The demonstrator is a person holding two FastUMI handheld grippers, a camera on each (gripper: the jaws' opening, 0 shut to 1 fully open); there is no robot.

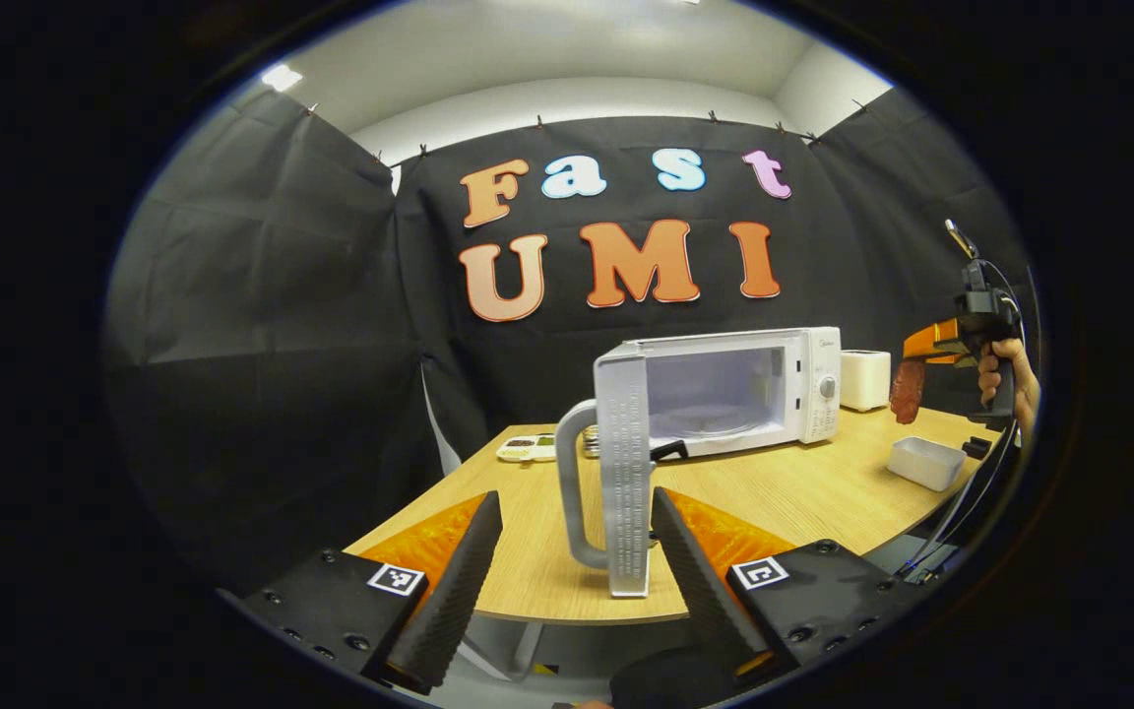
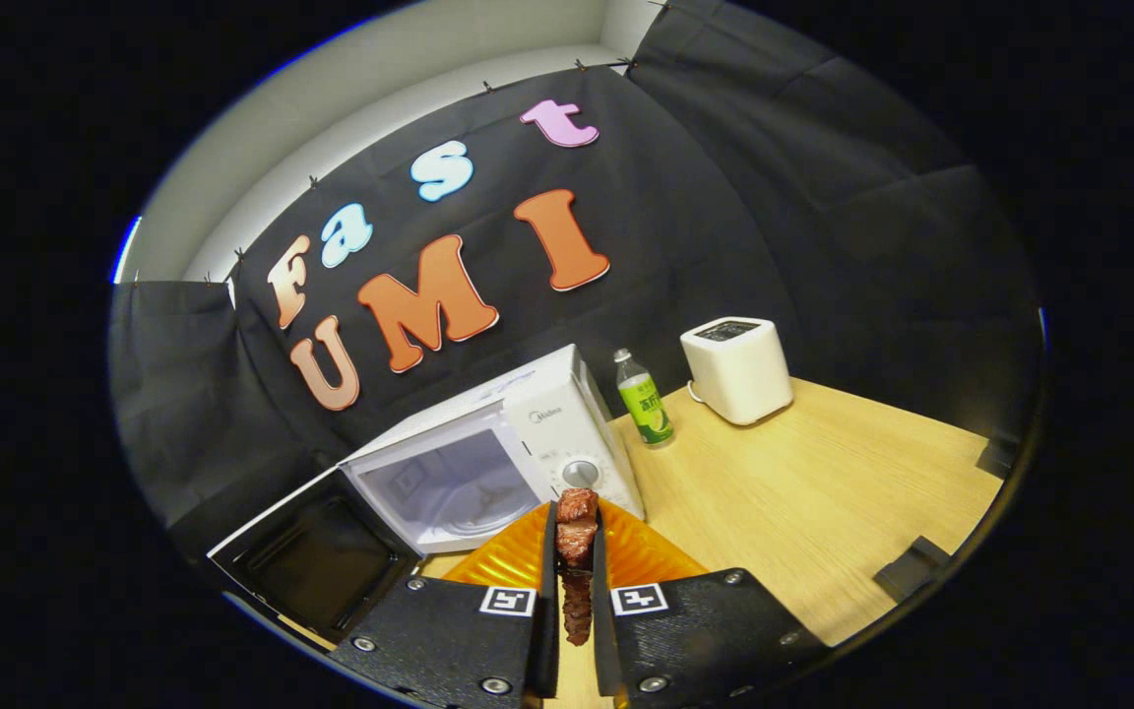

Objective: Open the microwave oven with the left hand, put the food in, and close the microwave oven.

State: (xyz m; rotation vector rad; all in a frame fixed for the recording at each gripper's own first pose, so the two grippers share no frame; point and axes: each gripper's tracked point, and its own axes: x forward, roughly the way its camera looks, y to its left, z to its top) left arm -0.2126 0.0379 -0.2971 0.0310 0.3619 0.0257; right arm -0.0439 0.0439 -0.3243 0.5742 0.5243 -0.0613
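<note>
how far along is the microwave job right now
Done: the microwave door stands wide open, and the left gripper is open, holding nothing. In hand: the right gripper is clamped on the food, held above the table. Left: place the food inside, then shut the door.

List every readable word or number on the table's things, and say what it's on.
Microwave brand mark: too small to read.
Bottle label: blurred, unreadable.
Door edge print: too fine to read.
So no text can be quoted.
</note>
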